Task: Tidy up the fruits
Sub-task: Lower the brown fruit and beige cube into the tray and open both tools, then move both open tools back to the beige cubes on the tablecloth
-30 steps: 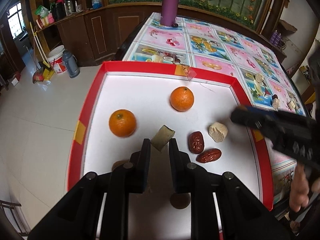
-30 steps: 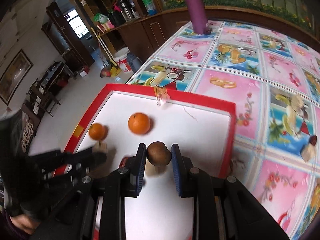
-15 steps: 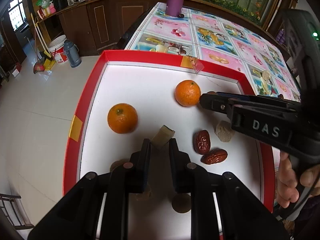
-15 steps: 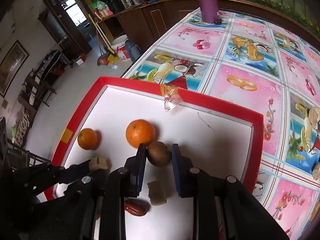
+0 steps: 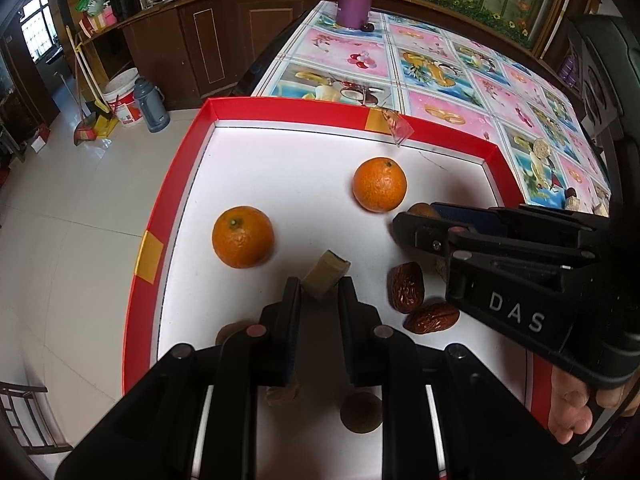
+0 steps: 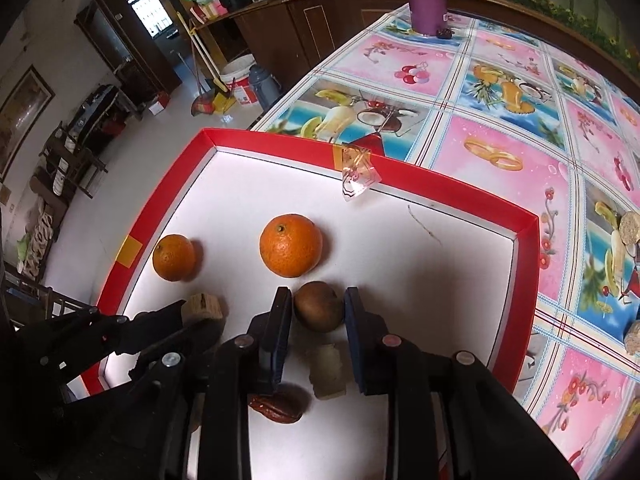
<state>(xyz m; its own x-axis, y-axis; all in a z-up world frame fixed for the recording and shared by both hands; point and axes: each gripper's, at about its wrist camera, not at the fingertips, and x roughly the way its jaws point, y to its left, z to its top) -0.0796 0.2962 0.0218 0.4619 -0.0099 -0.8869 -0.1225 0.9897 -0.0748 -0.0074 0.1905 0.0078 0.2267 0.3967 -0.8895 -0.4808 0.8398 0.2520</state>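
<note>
Right wrist view: I'm holding the right gripper (image 6: 318, 307) clamped on the small brown fruit (image 6: 319, 306) over the tray (image 6: 526, 280); it's looking light, firm, gripped across its middle.
</note>
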